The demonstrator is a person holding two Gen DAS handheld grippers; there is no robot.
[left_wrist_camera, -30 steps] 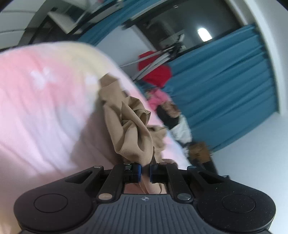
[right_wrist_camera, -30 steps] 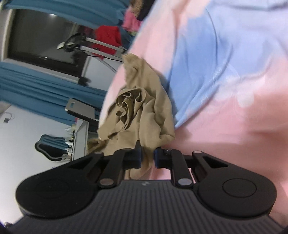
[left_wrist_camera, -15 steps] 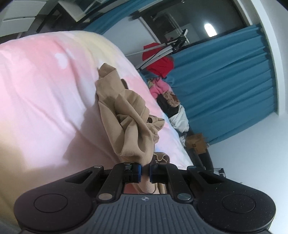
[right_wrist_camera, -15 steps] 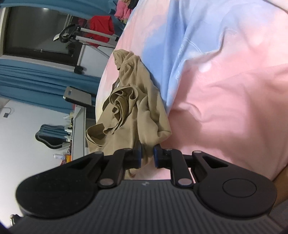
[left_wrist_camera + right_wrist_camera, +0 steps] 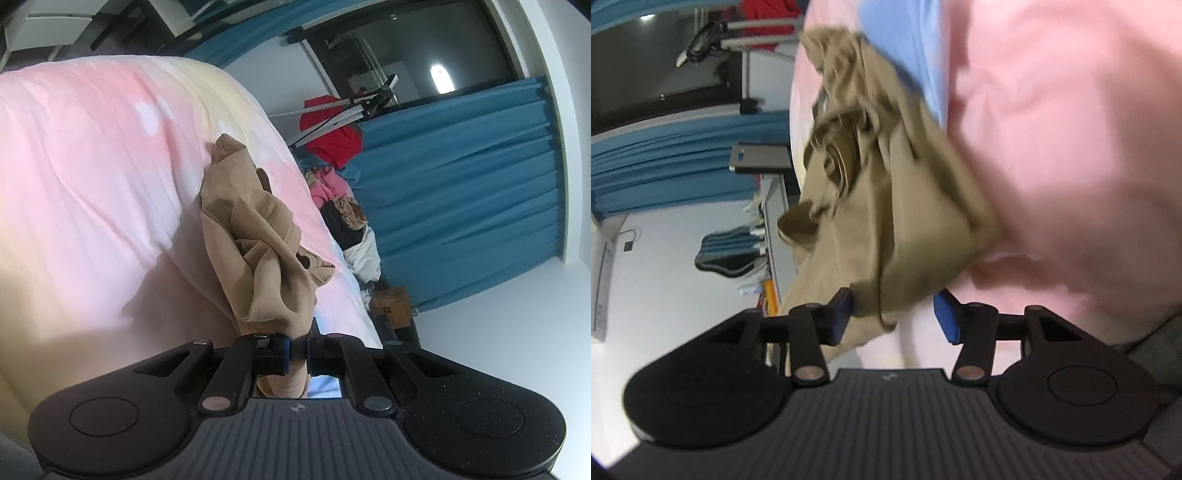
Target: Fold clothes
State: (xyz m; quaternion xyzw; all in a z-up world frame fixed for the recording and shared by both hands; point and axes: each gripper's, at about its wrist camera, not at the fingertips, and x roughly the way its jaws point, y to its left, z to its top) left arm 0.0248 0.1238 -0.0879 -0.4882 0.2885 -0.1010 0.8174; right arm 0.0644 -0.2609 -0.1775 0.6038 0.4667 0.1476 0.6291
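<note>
Your left gripper [image 5: 298, 349] pinches the bunched tan garment [image 5: 258, 251] at frame centre, lying on the pink bedspread [image 5: 92, 177]. Your right gripper [image 5: 894, 314] stands spread, cloth loose between its fingers. Risk: single-point hold lets the garment sag and twist.

Two fisheye cameras ride the handheld grippers, each peering forward over its own black fingers. The left wrist view sits tilted and close above a pink bedspread [image 5: 92, 177], facing blue curtains [image 5: 461, 177] and a heap of laundry [image 5: 343, 221] across the room. The right wrist view, rolled sideways and blurred, looks from the opposite side. Both share the crumpled tan garment [image 5: 258, 251] [image 5: 886, 184] at close range.
</note>
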